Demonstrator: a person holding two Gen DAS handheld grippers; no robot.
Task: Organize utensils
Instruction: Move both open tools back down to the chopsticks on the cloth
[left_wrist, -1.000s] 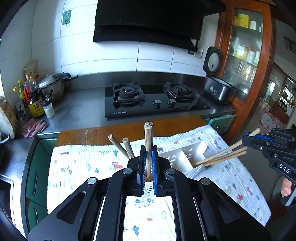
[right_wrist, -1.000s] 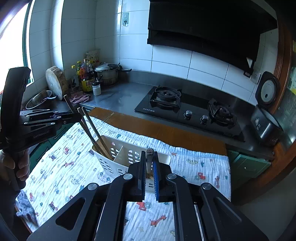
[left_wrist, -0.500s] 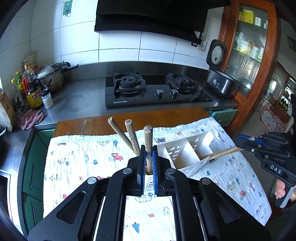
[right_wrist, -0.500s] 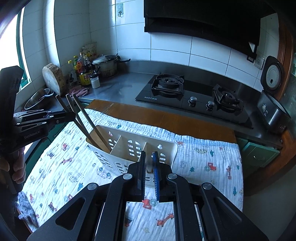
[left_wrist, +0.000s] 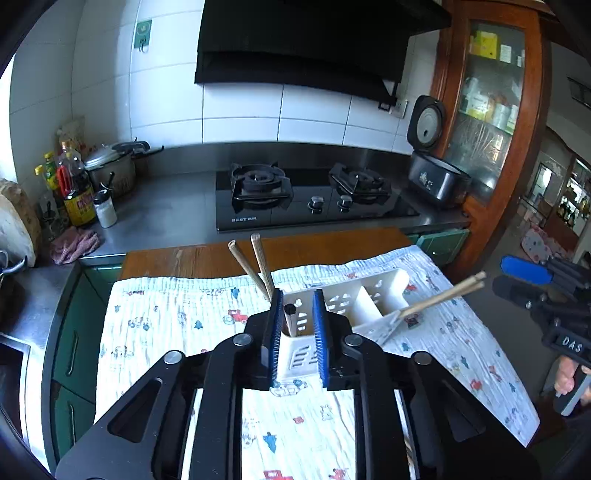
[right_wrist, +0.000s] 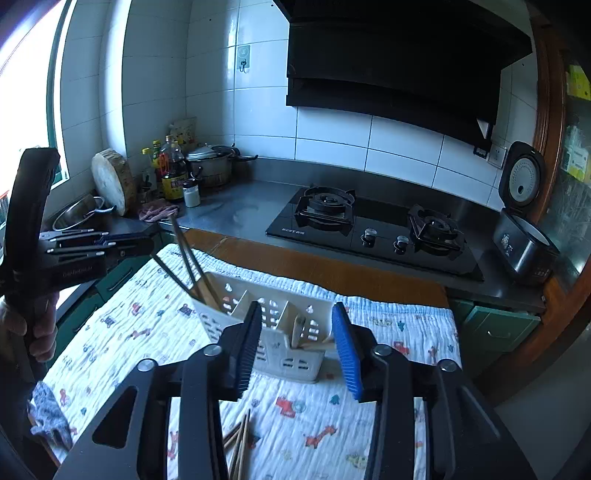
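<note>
Kitchen tiles, a black gas hob (left_wrist: 314, 195) and a rice cooker (right_wrist: 524, 236) fill the back wall, and up front a printed cloth (left_wrist: 166, 321) covers the wooden surface (left_wrist: 207, 256). On that cloth stands the white utensil caddy (right_wrist: 280, 332), split into compartments.

Left claw (left_wrist: 298, 321) is apart — blue pads either side of the caddy's near end, gripping nothing. Between them a dark-tipped chopstick (left_wrist: 290, 319) stands in that end compartment, free of both pads, and two more chopsticks (left_wrist: 255, 266) lean out of the same end, tilting left.

Over to the right claw (right_wrist: 297, 341) — wide apart too, hovering over the opposite end of the caddy. A wooden utensil (right_wrist: 297, 330) sits in the compartment beneath it, touched by neither pad. From the left wrist view, a pair of pale chopsticks (left_wrist: 443, 293) juts out of that end at a low slant, pointing toward the right claw's body.

Loose chopsticks (right_wrist: 238, 439) lie on the cloth near the right claw's frame, well short of the caddy.
</note>
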